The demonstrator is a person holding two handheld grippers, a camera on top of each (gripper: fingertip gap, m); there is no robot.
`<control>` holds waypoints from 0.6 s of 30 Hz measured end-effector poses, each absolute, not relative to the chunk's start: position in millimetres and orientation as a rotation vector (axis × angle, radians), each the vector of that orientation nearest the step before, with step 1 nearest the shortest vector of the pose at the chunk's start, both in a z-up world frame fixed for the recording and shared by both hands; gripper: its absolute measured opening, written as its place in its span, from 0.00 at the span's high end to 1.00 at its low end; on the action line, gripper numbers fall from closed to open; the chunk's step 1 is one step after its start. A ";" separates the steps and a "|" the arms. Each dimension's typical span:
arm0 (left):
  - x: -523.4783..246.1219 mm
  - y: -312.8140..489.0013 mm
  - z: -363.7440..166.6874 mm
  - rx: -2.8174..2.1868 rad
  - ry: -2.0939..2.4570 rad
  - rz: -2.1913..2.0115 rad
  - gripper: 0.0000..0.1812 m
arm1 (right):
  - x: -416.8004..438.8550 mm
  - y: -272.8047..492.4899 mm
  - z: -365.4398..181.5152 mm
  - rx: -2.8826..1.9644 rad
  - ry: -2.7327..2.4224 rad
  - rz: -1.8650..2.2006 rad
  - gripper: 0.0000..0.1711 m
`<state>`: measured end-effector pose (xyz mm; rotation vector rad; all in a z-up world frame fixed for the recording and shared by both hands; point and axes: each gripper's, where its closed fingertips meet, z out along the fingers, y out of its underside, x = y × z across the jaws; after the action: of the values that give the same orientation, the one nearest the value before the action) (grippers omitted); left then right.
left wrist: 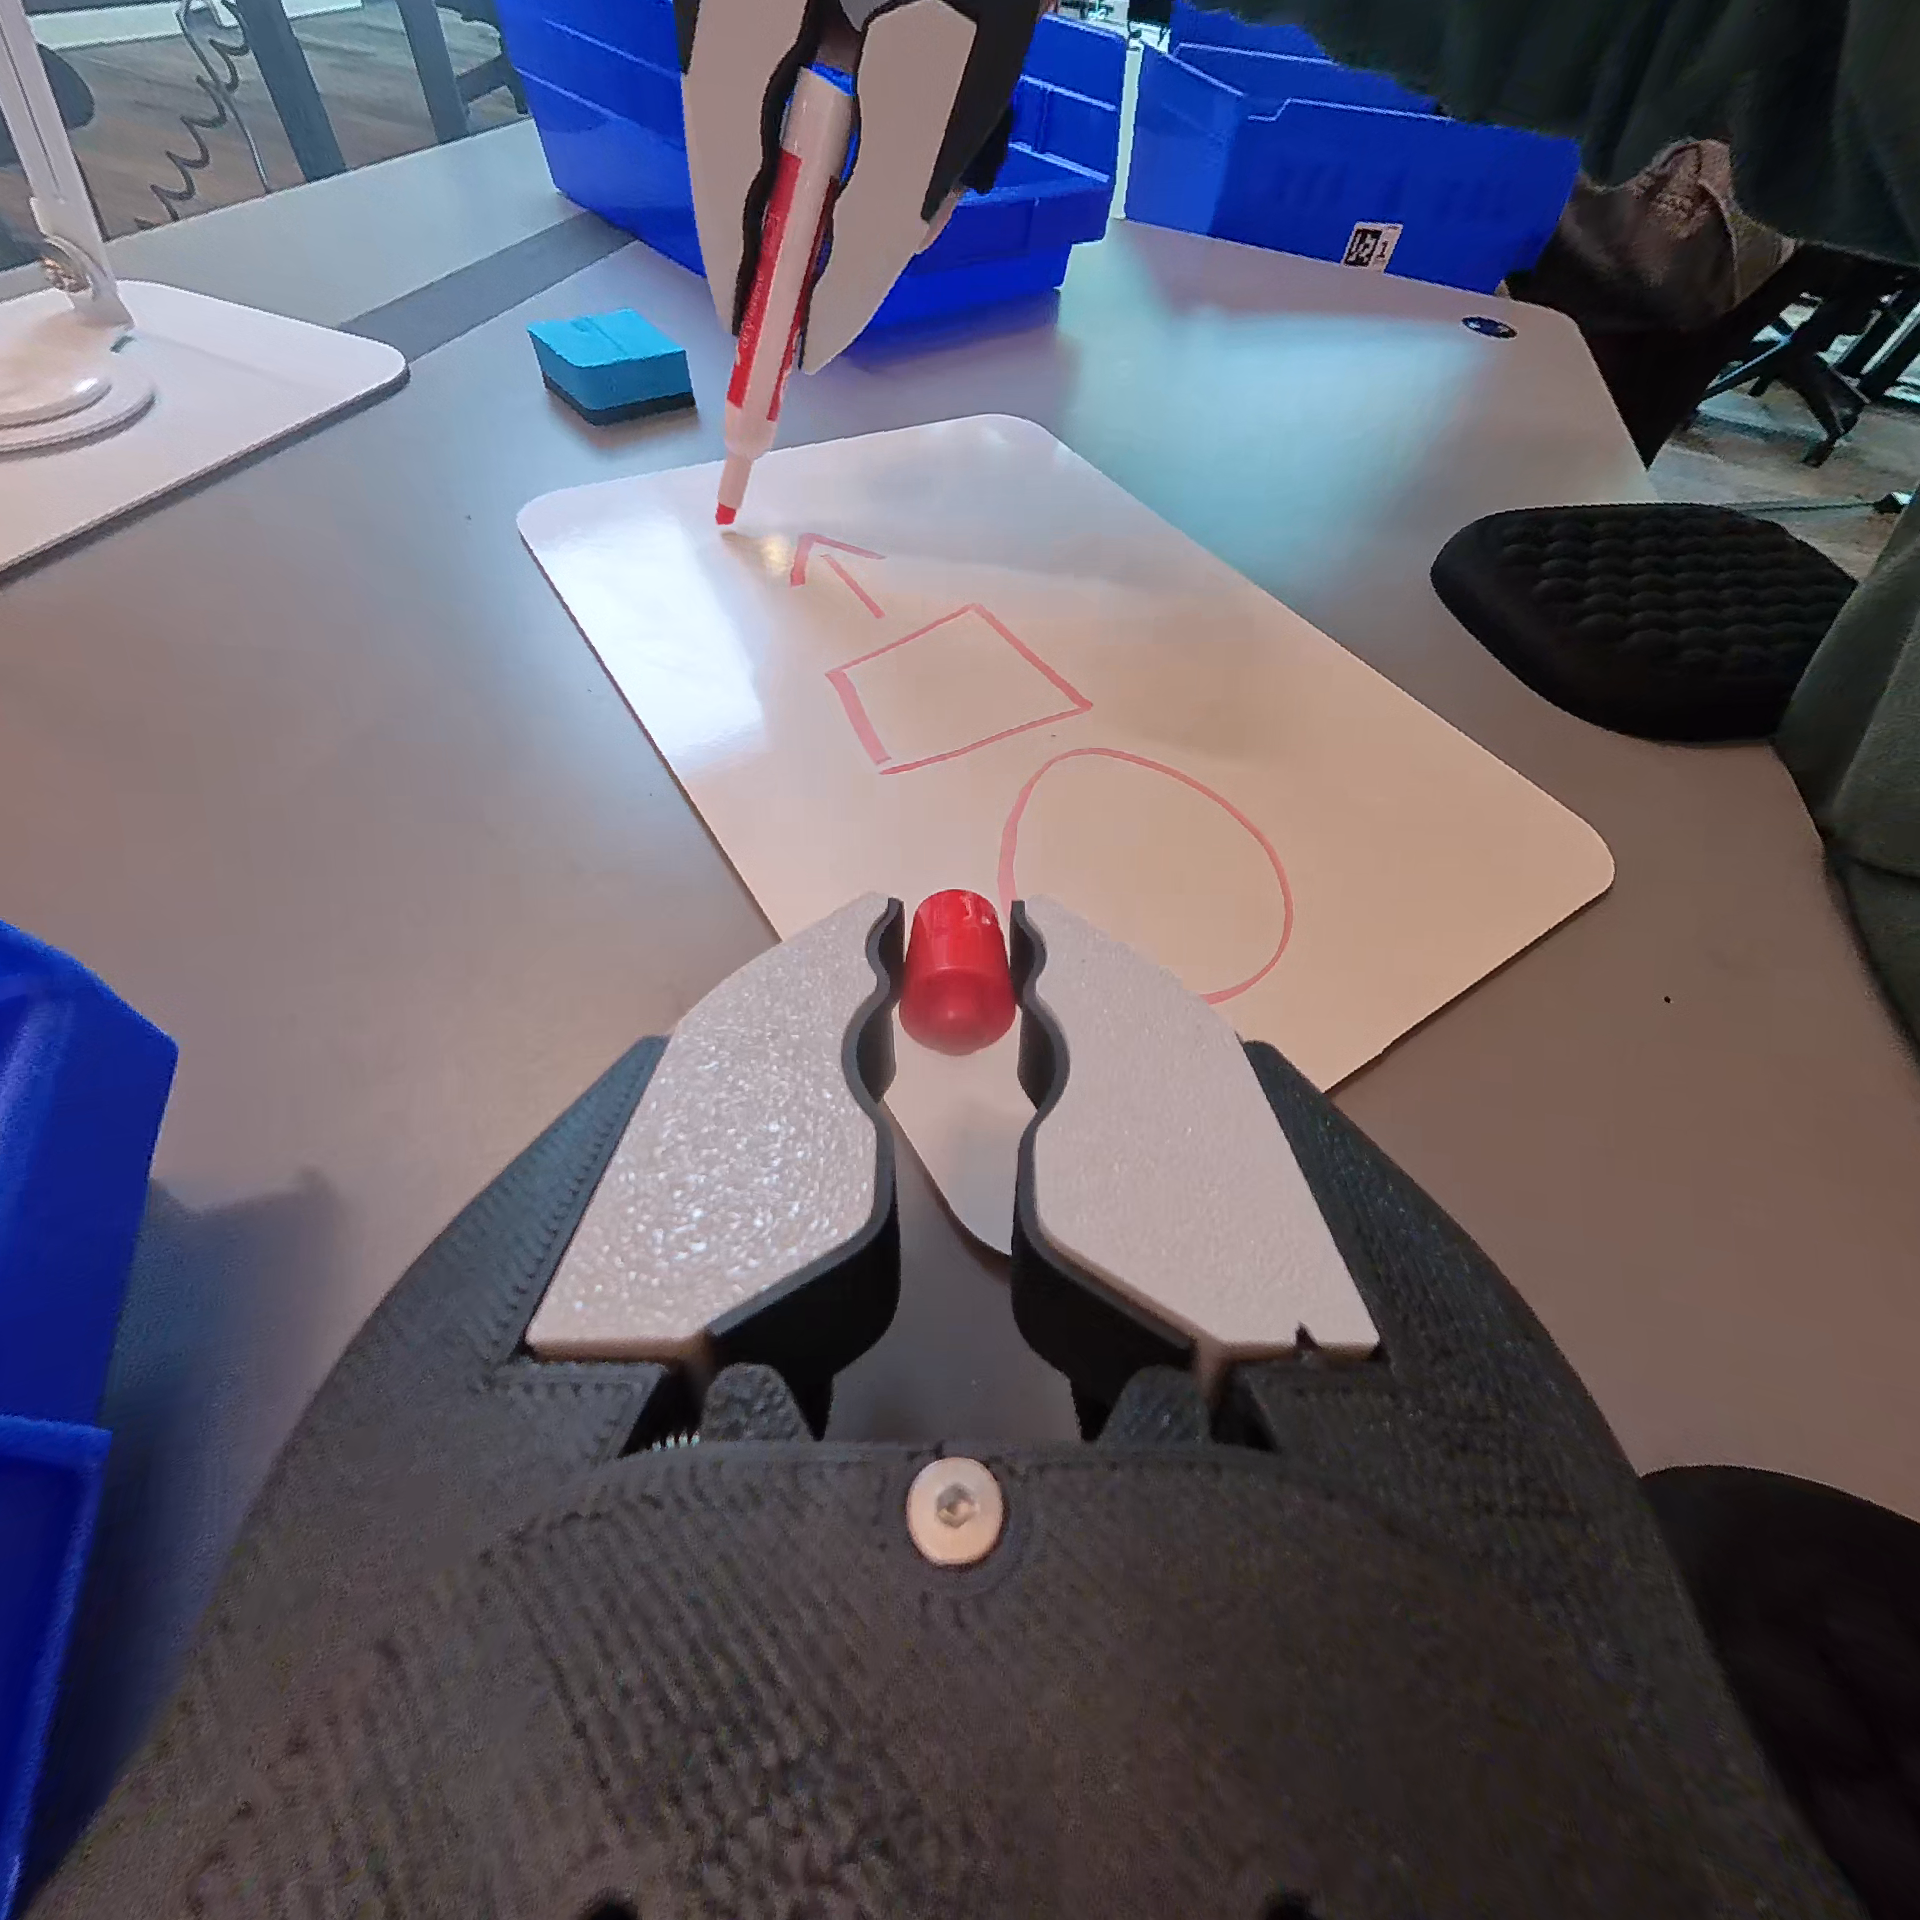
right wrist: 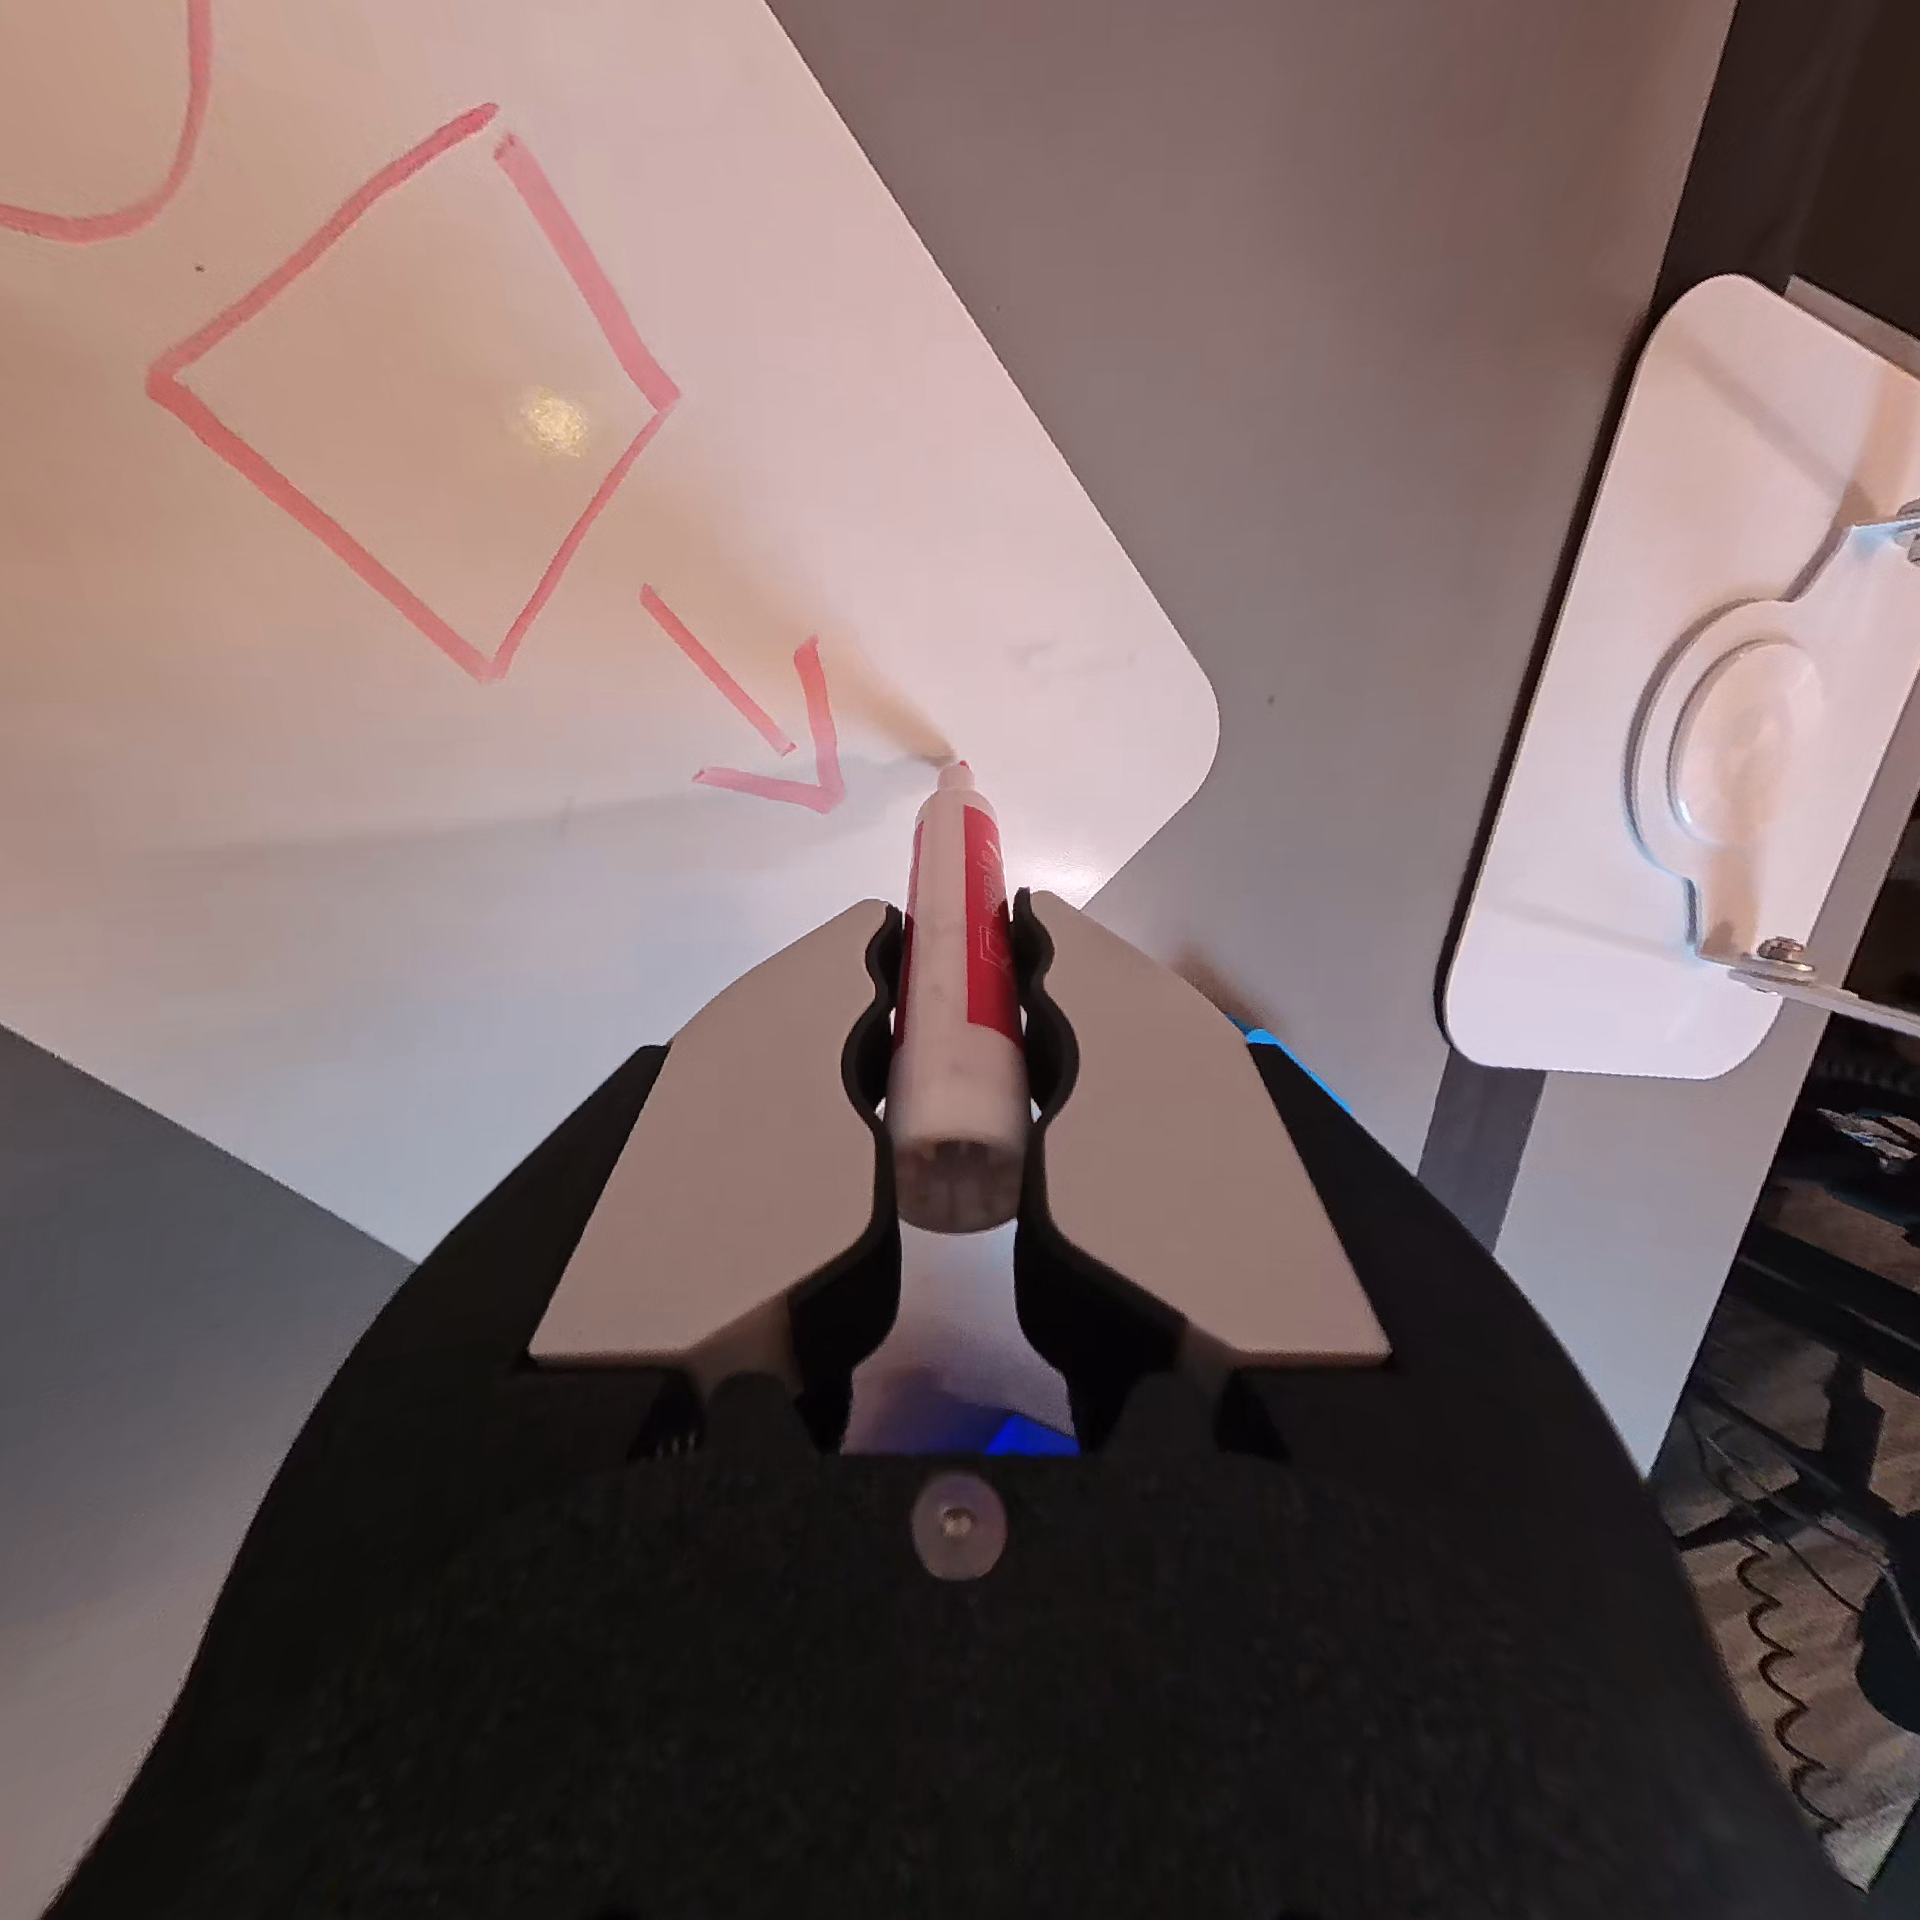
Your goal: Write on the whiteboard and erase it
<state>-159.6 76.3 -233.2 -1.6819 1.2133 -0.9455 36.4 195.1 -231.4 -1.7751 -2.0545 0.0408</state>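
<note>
A: Two grippers are busy. The right gripper (right wrist: 958, 914) pinches the red marker (right wrist: 961, 956) by its barrel, nib at the whiteboard (right wrist: 312, 883) near a corner, just past the arrow (right wrist: 774, 743). Whether the nib touches is hard to tell.

B: And the left gripper (left wrist: 954, 914)?

A: Its fingers are pressed onto the red cap (left wrist: 956, 971), over the board's opposite end by the circle (left wrist: 1148, 873). The square (left wrist: 956, 691) sits between.

B: So the writing looks nearly done?

A: Likely. The marker should lift straight off without smudging, then be recapped; the blue eraser (left wrist: 613, 364) waits on the desk (left wrist: 312, 727) beyond the board's far corner.
</note>
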 end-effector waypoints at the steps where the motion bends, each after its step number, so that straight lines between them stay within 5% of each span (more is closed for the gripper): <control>1: -159.5 76.3 -233.2 -1.682 1.214 -0.945 0.89 | 36.3 195.9 -232.1 -1.775 -2.059 0.036 0.88; 18: -158.3 75.7 -234.2 -1.683 1.223 -0.933 0.89 | 63.3 154.7 -232.3 -1.833 -2.120 0.028 0.88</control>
<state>-158.3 75.7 -234.2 -1.6829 1.2232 -0.9327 63.3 154.7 -232.3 -1.8326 -2.1199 0.0281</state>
